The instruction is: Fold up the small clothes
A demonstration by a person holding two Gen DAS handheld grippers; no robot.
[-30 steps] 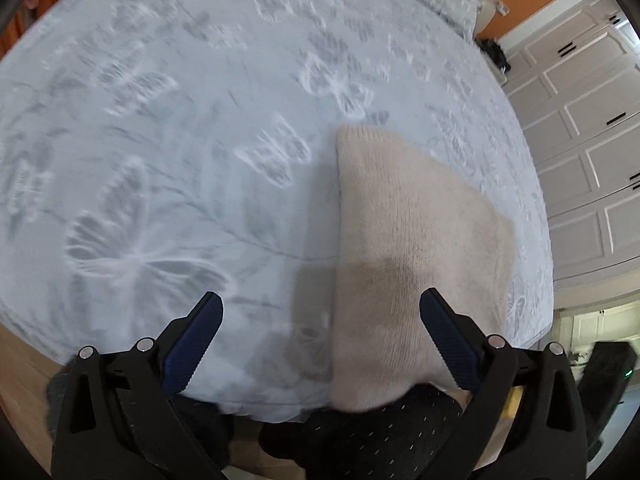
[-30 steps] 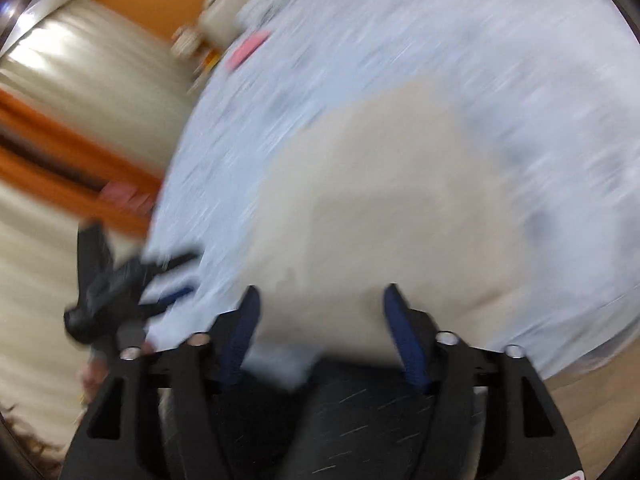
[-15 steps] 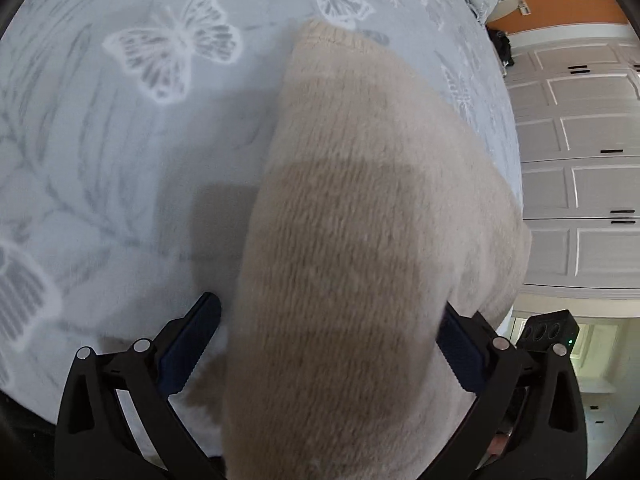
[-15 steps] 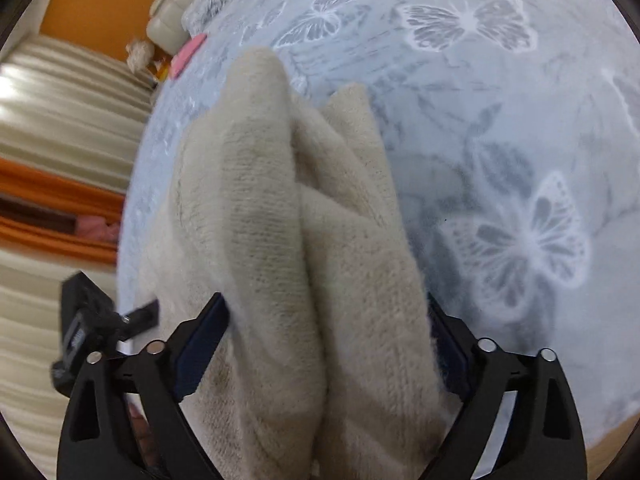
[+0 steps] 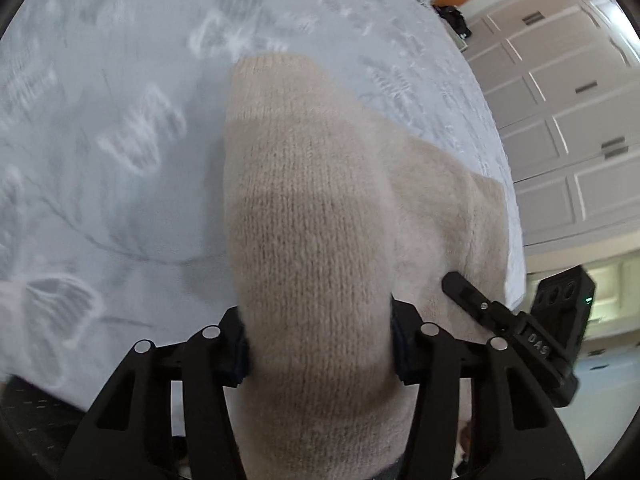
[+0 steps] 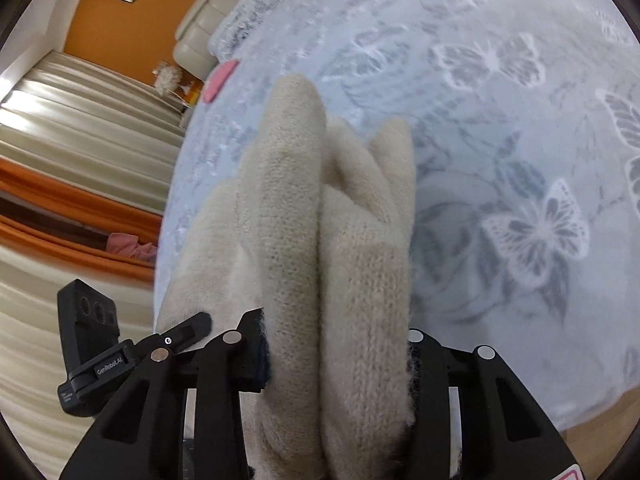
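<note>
A pale blue-grey bedspread (image 5: pixel 132 208) printed with white and grey butterflies covers the bed and fills most of both views. Beyond the left gripper's jaws, to their right, stand white panelled wardrobe doors (image 5: pixel 560 128) under an orange wall. Beyond the right gripper's jaws, to their left, hang cream curtains (image 6: pixel 76 128) with orange bands, and further off a cream padded headboard (image 6: pixel 208 28) meets the orange wall; a small pink item (image 6: pixel 218 80) lies on the far edge of the bedspread, too blurred to name.

The beige knitted garment (image 5: pixel 316 240) lies on the bedspread and runs forward from between both pairs of jaws. The left gripper (image 5: pixel 318 344) is closing its jaws, about half open, with a thick fold of the knit bunched between them and its pads pressing the sides of that fold. The right gripper (image 6: pixel 336 356) is likewise closing, its jaws squeezing two upright ridges of the same garment (image 6: pixel 328 240) that meet in a seam straight ahead of them. Each gripper shows at the edge of the other's view, close by.

A second ago both pairs of jaws stood wide with the garment lying flat and only its near edge between them; now the jaws have narrowed and the knit is gathered and raised between them.
</note>
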